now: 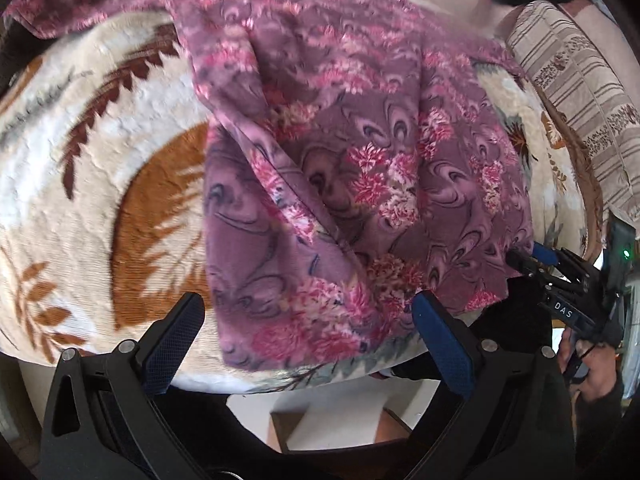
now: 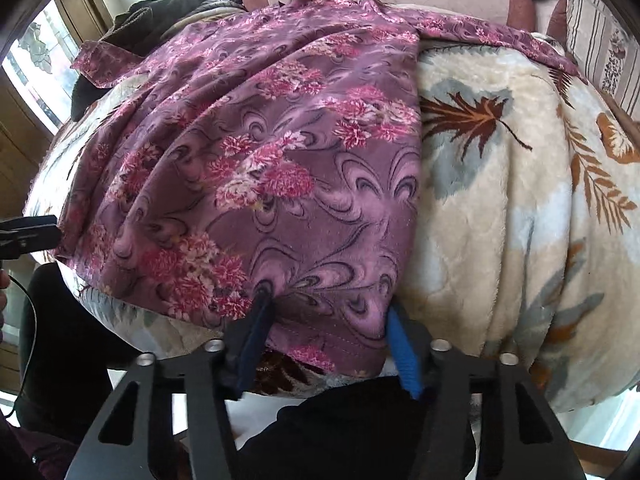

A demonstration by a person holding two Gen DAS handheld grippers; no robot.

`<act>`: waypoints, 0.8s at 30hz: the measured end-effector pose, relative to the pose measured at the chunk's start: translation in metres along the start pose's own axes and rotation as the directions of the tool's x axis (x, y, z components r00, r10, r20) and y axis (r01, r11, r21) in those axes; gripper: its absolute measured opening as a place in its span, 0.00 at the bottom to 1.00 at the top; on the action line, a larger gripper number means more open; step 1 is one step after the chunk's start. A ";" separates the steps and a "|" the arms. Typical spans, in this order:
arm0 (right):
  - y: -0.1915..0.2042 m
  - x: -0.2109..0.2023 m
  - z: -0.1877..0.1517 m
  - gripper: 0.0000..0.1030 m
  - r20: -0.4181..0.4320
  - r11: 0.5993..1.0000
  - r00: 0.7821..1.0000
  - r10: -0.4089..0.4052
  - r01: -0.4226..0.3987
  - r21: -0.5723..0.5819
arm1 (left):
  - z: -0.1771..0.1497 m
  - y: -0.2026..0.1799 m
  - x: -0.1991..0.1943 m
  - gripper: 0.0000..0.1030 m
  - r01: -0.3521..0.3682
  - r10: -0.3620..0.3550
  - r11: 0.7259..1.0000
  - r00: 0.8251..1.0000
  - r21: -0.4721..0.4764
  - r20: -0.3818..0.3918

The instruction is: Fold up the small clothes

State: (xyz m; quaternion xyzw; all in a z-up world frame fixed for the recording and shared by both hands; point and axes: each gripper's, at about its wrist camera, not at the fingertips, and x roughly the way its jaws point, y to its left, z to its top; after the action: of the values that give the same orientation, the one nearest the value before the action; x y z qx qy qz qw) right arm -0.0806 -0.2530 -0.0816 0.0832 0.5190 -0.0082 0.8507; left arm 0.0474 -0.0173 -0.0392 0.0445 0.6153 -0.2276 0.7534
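A purple garment (image 1: 360, 140) with pink flowers lies spread and creased on a cream blanket (image 1: 100, 140) with brown leaves. My left gripper (image 1: 308, 320) stands wide open over the garment's near hem, which lies between its fingers without being pressed. In the right wrist view the same garment (image 2: 260, 160) lies on the blanket (image 2: 500, 200). My right gripper (image 2: 328, 320) straddles its near right corner with the jaws partly apart. The left fingertip (image 2: 262, 300) digs into a pucker of cloth. That right gripper (image 1: 526, 256) also shows at the garment's right edge.
A striped cushion (image 1: 580, 100) lies at the far right, and a hand (image 1: 592, 368) holds the right gripper. Dark clothes (image 2: 160, 12) are piled at the back left by a window (image 2: 40, 60). The left gripper's tip (image 2: 32, 236) shows at the left edge. The blanket's near edge drops to the floor.
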 end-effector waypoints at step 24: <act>-0.057 -0.044 0.005 0.03 0.099 0.994 0.995 0.004 -0.014 0.106 | -0.021 0.123 -0.062 0.57 0.126 -0.100 0.955 0.989 -0.268 0.107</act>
State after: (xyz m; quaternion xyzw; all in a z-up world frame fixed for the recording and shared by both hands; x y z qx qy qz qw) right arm -0.1019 -0.3127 -0.0484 0.1303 0.4746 -0.0361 0.8698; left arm 0.0687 0.1176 -0.0116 -0.1061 0.6068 -0.1848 0.7657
